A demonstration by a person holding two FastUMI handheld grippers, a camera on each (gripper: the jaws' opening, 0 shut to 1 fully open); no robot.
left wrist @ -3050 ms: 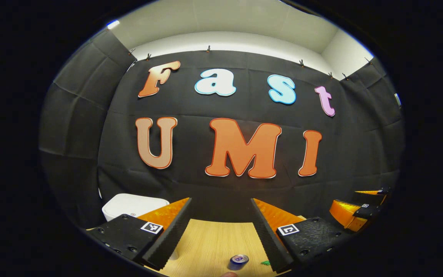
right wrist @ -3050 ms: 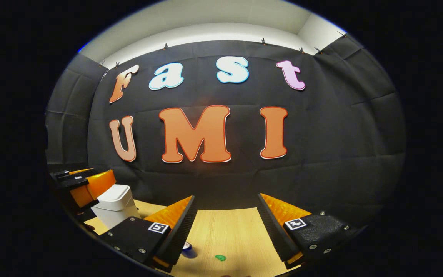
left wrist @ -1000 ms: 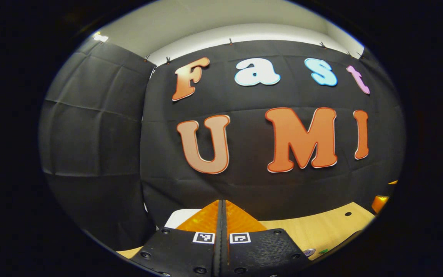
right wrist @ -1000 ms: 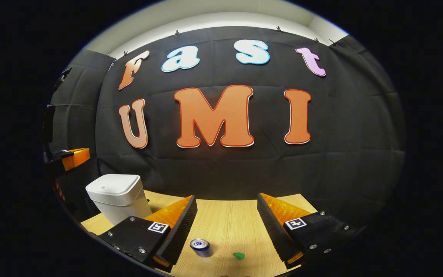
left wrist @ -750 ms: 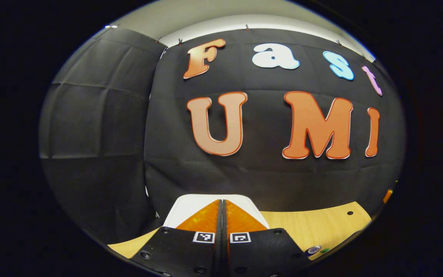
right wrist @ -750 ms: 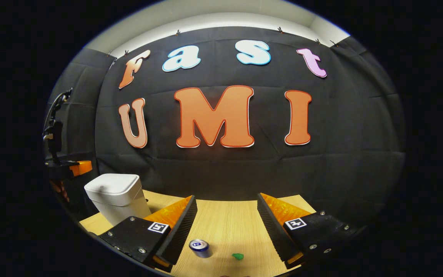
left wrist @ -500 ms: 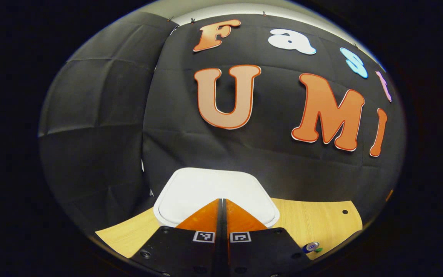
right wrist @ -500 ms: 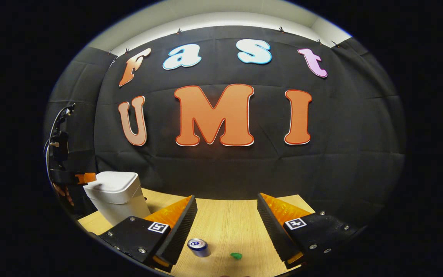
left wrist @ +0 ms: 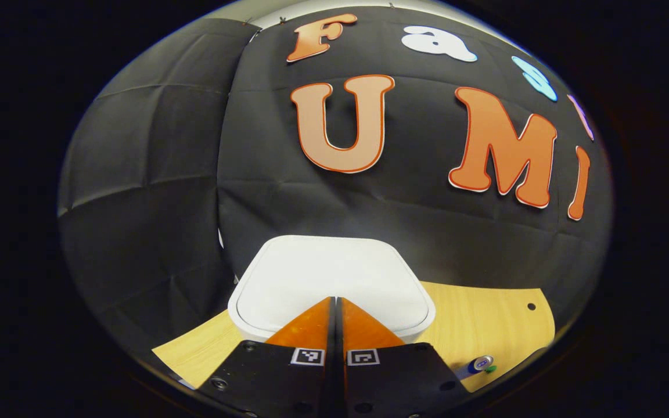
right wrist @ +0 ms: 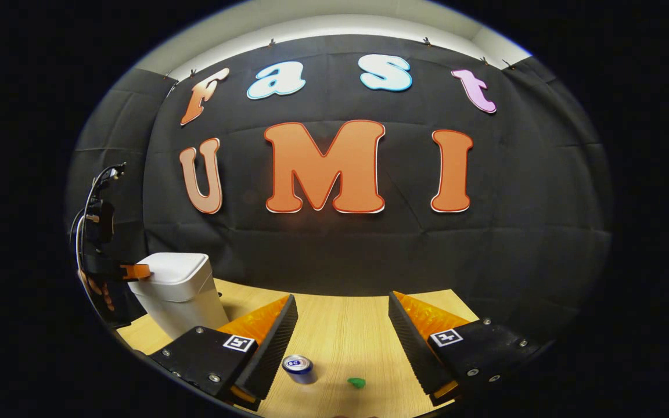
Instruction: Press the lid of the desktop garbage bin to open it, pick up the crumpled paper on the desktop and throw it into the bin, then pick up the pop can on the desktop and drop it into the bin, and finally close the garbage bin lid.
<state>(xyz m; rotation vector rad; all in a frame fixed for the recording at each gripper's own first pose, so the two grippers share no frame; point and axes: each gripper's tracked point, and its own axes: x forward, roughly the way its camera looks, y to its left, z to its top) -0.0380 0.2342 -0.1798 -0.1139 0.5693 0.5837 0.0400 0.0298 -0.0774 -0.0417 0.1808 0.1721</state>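
The white bin [left wrist: 331, 278] stands at the table's back left with its lid down. My left gripper [left wrist: 334, 299] is shut with nothing between its fingers, and its tips sit over the lid's near part, at or just above the surface. In the right gripper view the left gripper [right wrist: 132, 271] meets the top edge of the bin [right wrist: 179, 293]. My right gripper [right wrist: 340, 313] hangs open above the table. Below it stand the blue pop can [right wrist: 298, 367], upright, and the small green crumpled paper [right wrist: 356, 382] to its right. The can [left wrist: 477, 364] and paper [left wrist: 490, 368] also lie far right of the bin.
The wooden table [right wrist: 340, 342] runs up to the black cloth wall close behind the bin. A small round hole [left wrist: 531, 306] marks the tabletop near its right edge. A cabled device [right wrist: 99, 217] rises above the left gripper.
The left gripper, open three seconds ago, has shut, swung left over the bin and tipped down toward the lid. The right gripper has hardly moved and stays open.
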